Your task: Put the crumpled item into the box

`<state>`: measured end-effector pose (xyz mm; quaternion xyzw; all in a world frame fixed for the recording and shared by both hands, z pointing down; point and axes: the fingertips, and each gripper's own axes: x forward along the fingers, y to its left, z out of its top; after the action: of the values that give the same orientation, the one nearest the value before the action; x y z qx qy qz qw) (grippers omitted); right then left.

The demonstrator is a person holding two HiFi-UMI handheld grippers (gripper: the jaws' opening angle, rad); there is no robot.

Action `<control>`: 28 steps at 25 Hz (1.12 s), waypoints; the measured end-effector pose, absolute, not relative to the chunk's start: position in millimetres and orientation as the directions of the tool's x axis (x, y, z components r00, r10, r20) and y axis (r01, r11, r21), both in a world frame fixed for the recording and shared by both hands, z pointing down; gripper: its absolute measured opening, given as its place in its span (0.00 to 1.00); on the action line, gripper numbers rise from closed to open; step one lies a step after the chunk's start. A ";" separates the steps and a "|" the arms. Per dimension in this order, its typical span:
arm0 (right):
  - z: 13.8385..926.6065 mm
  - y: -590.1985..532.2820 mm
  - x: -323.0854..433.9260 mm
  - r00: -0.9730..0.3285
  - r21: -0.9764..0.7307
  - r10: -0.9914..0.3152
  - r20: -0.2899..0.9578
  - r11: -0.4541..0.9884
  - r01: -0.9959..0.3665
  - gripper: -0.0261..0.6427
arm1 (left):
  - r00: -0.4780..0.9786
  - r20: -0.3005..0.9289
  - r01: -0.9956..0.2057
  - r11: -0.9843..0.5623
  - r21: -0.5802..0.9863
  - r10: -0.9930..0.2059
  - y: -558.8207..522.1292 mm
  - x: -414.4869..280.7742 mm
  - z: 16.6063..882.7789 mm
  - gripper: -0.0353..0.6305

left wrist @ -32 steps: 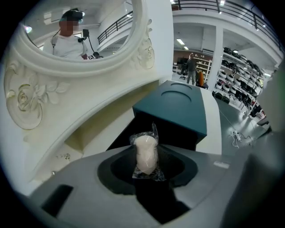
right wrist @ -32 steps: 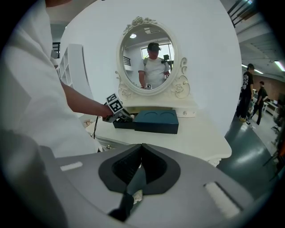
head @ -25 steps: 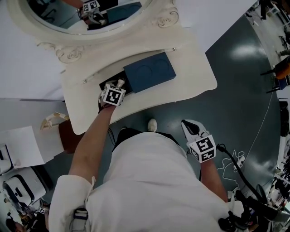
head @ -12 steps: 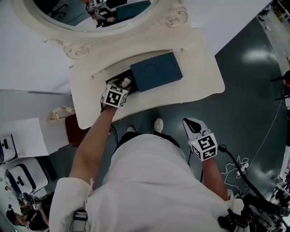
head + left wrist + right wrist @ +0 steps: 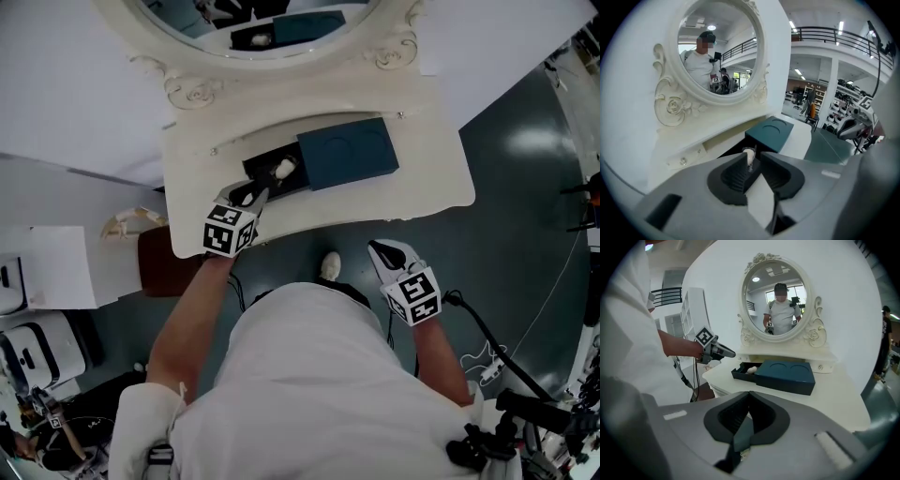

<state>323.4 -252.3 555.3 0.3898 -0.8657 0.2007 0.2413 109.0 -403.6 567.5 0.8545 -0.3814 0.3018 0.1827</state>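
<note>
White vanity table (image 5: pixel 422 187) against a white wall, oval mirror (image 5: pixel 272 28) at top of frame. Dark blue box (image 5: pixel 349 153) sits upper centre, its black tray slid out to the left. Crumpled item (image 5: pixel 283 170) lies in that tray. Left gripper (image 5: pixel 246 195) is just below-left of the tray, jaws narrow and closing, nothing between them. Right gripper (image 5: pixel 382 253) is lower right, off the table, jaws together, empty.

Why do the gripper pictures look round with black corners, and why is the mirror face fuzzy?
Left and right gripper views: a wide-angle lens bends things and darkens the corners; the fuzzy patch in the mirror was added afterwards to hide a face. Head view: glare shines on the floor.
</note>
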 end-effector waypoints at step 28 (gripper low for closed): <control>522.6 -148.0 58.7 -0.609 -0.052 -0.546 0.575 0.719 -0.693 0.04 | 0.813 0.405 -0.549 -0.782 0.296 -0.418 -138.8 -69.2 476.4 0.06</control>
<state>58.7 -148.0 522.6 0.3496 -0.8866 0.1359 0.2705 -69.2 -138.8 476.4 0.9300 -0.2600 0.1608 0.2040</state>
